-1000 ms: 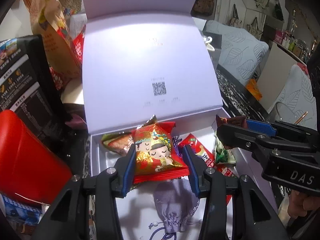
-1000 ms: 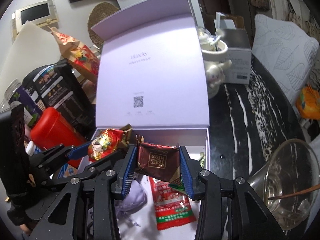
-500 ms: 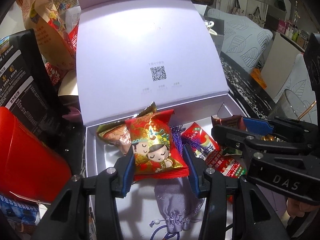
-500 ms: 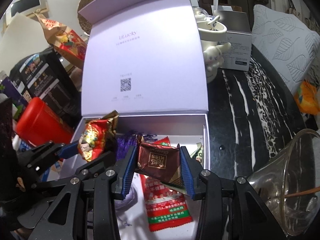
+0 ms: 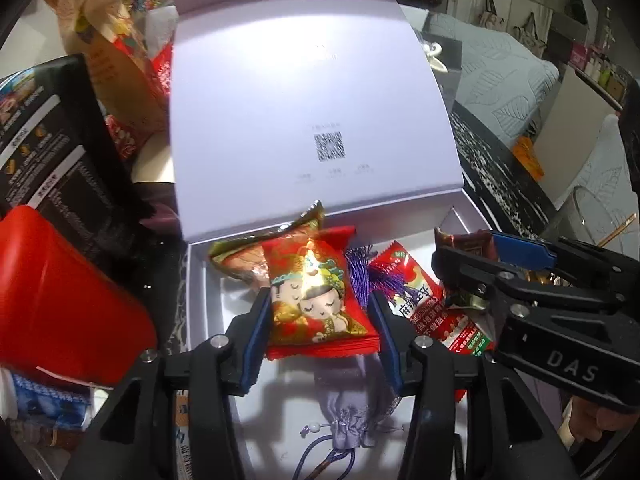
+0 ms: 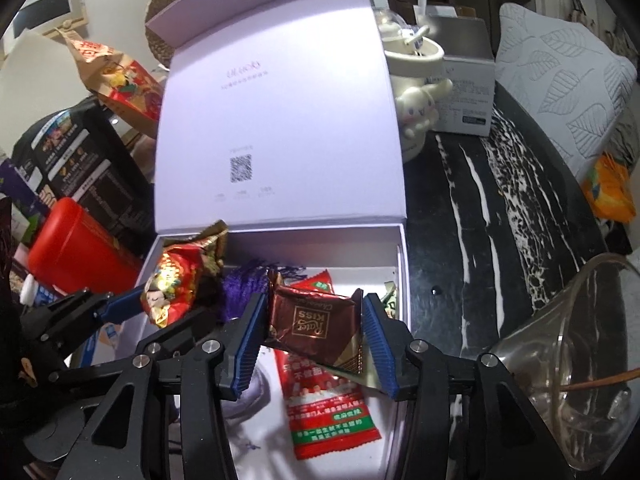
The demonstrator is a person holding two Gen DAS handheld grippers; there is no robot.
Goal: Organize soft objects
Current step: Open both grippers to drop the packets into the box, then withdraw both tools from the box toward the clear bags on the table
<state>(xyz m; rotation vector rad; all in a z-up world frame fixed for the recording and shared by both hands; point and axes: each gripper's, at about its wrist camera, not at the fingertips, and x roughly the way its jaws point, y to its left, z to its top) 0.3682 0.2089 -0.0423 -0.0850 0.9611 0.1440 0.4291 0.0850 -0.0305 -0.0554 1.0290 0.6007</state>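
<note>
The left tool (image 5: 318, 316) is clenched on a red pouch with two cartoon faces (image 5: 316, 304), its blue pads pressing both sides of the pouch at the centre of the left wrist view. In the right wrist view the same tool (image 6: 132, 306) appears at lower left, the pouch (image 6: 172, 284) sticking out past its tip over the left part of the box.

The right tool (image 6: 314, 332) is grasping a brown chocolate wrapper (image 6: 316, 326) low in the centre of its own view; the wrapper sits tilted between the pads. From the left wrist it (image 5: 476, 252) reaches in from the right edge, with the wrapper (image 5: 466, 242) showing at its tip.

Both packets are held over the lavender gift box (image 6: 402, 280), whose lid (image 6: 276, 120) stands open, filling the upper middle of each view. Lying in the box under the tools are a long red snack packet (image 6: 328, 400), a purple tassel (image 5: 358, 276), a grey drawstring bag (image 5: 346, 408) at the bottom centre, and a gold-brown packet (image 5: 240, 258) behind the red pouch, against the box's far wall.

The box rests on a black marbled counter (image 6: 500, 240). Left of it stands a red container (image 5: 60, 292) and a black printed package (image 5: 52, 152). To the right are a cream character mug (image 6: 416, 92), a white carton (image 6: 464, 96), and a clear glass (image 6: 572, 360) at lower right.
</note>
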